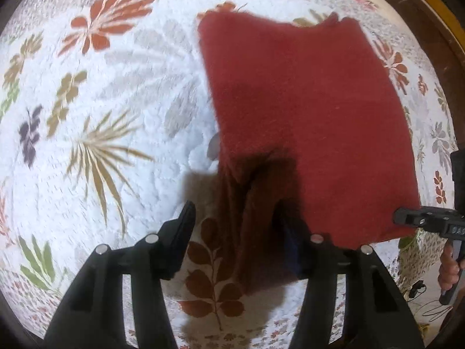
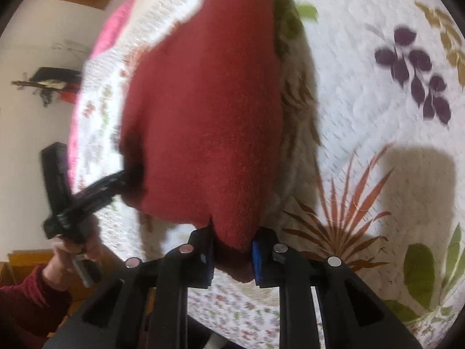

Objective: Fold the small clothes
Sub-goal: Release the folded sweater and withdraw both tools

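Red cloth (image 1: pixel 305 116): soft, light, limp knit, lifted over the quilted bed (image 1: pixel 116 87).
Best held at corners: right gripper (image 2: pixel 232 257) pinches one; left gripper (image 1: pixel 232 229) spread wide beside another.

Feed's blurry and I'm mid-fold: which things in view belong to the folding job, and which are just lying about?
Job:
- red cloth, lifted over the bed
- left tool, jaws apart around a bunched corner of it
- right tool, shut on another corner
- floral quilt, the folding surface

Lying about:
- pink fabric at the quilt's far edge
- dark clutter by the wall
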### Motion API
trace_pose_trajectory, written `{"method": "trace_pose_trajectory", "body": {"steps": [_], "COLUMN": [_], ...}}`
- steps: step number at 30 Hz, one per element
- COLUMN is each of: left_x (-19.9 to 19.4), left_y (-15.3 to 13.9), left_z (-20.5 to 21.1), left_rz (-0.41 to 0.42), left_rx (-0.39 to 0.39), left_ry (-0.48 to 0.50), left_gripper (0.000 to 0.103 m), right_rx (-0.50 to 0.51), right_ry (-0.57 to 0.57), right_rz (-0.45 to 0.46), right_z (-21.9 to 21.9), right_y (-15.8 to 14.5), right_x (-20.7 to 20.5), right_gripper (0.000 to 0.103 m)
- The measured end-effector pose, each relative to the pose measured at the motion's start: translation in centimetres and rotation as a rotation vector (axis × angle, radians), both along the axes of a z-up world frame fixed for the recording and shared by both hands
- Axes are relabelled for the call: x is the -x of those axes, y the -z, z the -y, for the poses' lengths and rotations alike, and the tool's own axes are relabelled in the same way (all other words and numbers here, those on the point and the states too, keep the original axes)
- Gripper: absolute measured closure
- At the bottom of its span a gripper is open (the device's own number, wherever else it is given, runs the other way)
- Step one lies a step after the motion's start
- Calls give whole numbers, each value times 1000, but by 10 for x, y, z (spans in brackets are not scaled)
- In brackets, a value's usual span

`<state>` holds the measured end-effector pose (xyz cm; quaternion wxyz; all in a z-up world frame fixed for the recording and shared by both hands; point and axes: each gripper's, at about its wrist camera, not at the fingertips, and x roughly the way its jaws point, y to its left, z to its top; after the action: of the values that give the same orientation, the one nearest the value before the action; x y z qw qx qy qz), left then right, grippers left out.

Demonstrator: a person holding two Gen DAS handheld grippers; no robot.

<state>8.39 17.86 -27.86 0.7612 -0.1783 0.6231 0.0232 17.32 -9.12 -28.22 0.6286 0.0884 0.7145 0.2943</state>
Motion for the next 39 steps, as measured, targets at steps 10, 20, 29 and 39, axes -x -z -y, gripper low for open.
{"method": "trace_pose_trajectory", "body": {"steps": [10,20,29,39], "left_x": [2,25,46,62], "left_y": [6,-23,-66,-106], "left_z": [0,-7,-6,-1], "left_rz": [-10,-3,7,-16], "left_rx": [-2,-28,-97,-131], "left_ry": [-38,-101,-114,-116], "left_gripper": [34,23,16,15], "right_rx": [28,127,214,263], "right_ry": [80,76,44,17], "right_rz": [-8,84,220,294], "right_z": [15,17,16,-4], "right_y": [16,-15,-71,-110], "right_x": [4,19,38,52], "right_gripper": [73,56,16,4]}}
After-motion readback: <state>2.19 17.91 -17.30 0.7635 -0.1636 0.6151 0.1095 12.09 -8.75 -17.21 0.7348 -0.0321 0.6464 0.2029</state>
